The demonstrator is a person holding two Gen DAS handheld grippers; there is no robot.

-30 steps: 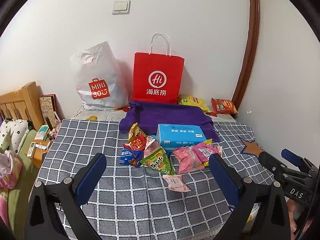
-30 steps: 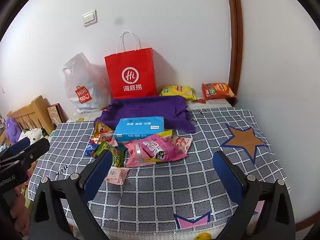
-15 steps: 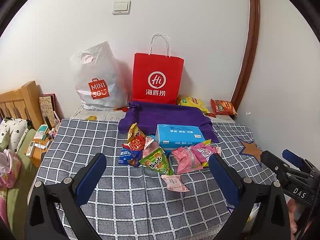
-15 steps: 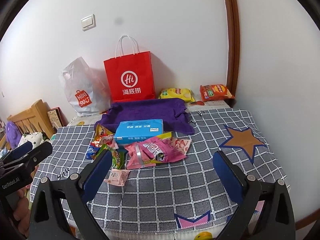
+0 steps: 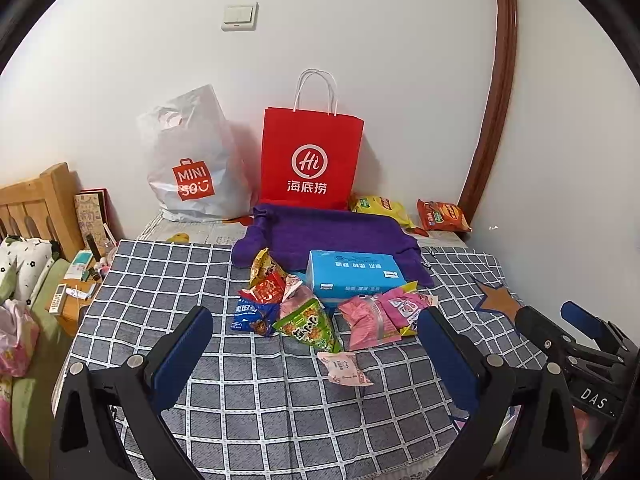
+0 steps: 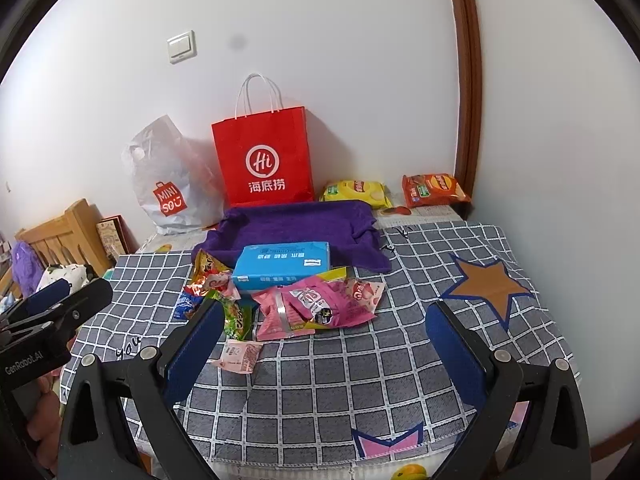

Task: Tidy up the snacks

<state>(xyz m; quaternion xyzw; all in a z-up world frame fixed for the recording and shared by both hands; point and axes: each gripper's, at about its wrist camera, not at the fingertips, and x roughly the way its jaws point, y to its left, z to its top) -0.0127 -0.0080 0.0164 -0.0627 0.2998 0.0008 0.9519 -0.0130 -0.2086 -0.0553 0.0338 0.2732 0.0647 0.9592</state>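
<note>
The left gripper [image 5: 316, 332] is spread wide and holds nothing, hovering over the checked tablecloth [image 5: 168, 280]. The right gripper [image 6: 324, 328] is likewise wide apart and empty. Between them, mid-table, lies the snack pile [image 5: 304, 308]: a blue box [image 5: 354, 276], long axis left-right, and just beside it a pink packet [image 6: 320, 304] pointing right.

Left gripper [image 5: 316, 328] and right gripper [image 6: 324, 320] held side by side, level, both pointing forward, jaws spread wide with nothing between their blue-padded fingers [image 5: 184, 344].
</note>
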